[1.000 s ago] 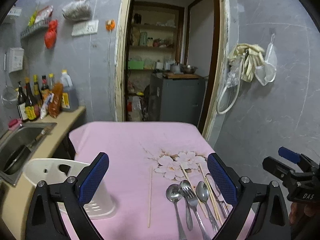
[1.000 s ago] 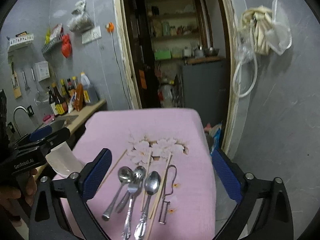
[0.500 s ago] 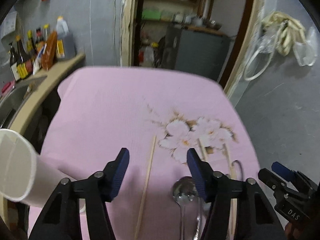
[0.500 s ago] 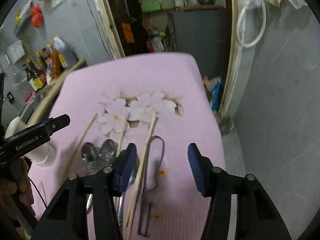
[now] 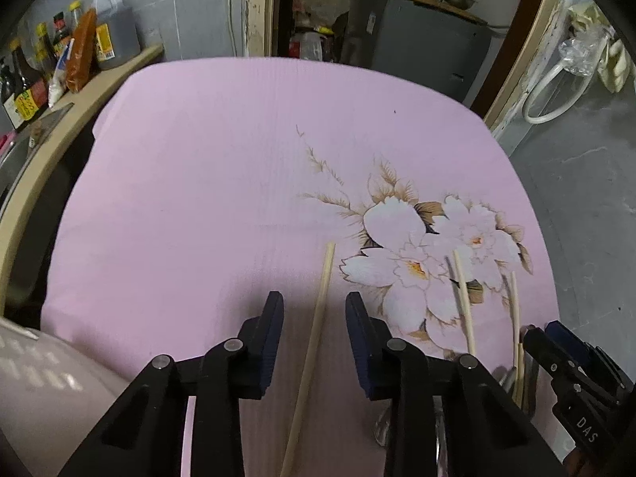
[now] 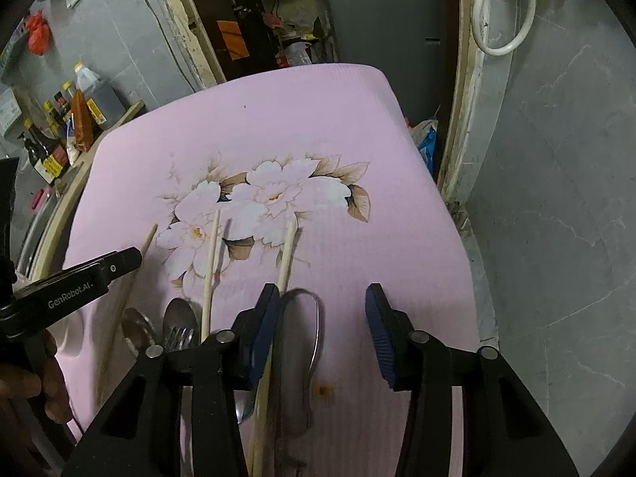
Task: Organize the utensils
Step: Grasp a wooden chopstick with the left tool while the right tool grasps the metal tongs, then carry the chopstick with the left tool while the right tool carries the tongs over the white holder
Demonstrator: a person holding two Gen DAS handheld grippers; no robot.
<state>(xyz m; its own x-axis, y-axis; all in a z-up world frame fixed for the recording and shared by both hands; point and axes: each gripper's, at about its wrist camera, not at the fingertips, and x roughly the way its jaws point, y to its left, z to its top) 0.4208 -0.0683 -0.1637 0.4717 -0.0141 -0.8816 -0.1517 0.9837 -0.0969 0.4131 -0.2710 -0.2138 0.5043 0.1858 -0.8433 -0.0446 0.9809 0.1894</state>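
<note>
Chopstick (image 5: 318, 318) lying on pink cloth (image 5: 198, 198), long axis running straight between my left gripper (image 5: 314, 310) pads, pointing away. I'm seeing jaws just been closing, part open, pads not touching stick. Right gripper (image 6: 322, 298) straddling wire-handled peeler (image 6: 310, 318), also narrowing, gripping nothing yet.

A pink flowered tablecloth (image 5: 198, 198) covers the table; chopsticks (image 5: 318, 318), spoons (image 6: 181, 314), a fork (image 6: 179, 338) and a peeler (image 6: 314, 318) lie in the lower frame.
</note>
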